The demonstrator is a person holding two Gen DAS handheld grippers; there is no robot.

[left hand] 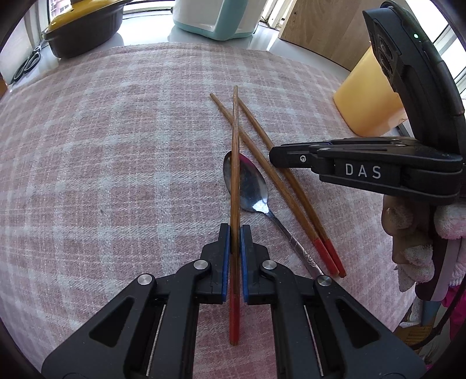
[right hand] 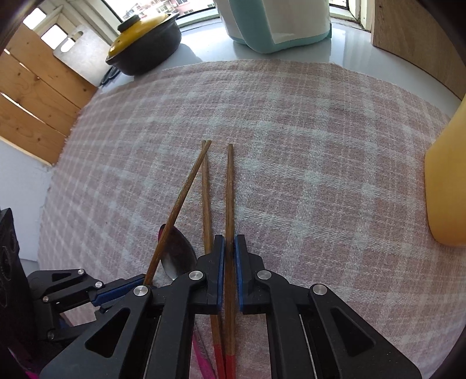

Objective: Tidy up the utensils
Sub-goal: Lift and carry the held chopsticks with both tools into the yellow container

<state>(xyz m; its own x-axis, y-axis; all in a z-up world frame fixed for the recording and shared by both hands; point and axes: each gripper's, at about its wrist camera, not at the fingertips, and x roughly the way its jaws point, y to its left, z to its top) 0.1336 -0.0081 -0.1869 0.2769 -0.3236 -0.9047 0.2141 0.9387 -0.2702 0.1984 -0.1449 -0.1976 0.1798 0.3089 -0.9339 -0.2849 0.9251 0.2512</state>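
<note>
A pink plaid cloth (left hand: 116, 151) covers the table (right hand: 291, 55). At the far edge a dark pot (right hand: 151, 49) with a yellow lid (right hand: 137, 32) stands near scissors (left hand: 27, 64). A white and teal appliance (left hand: 215, 20) sits beside a wooden board (left hand: 326, 29). A yellow container (left hand: 367, 96) stands on the cloth's right edge.

three red-tipped wooden chopsticks (left hand: 291, 186) beside a steel spoon (left hand: 253, 186).
</note>
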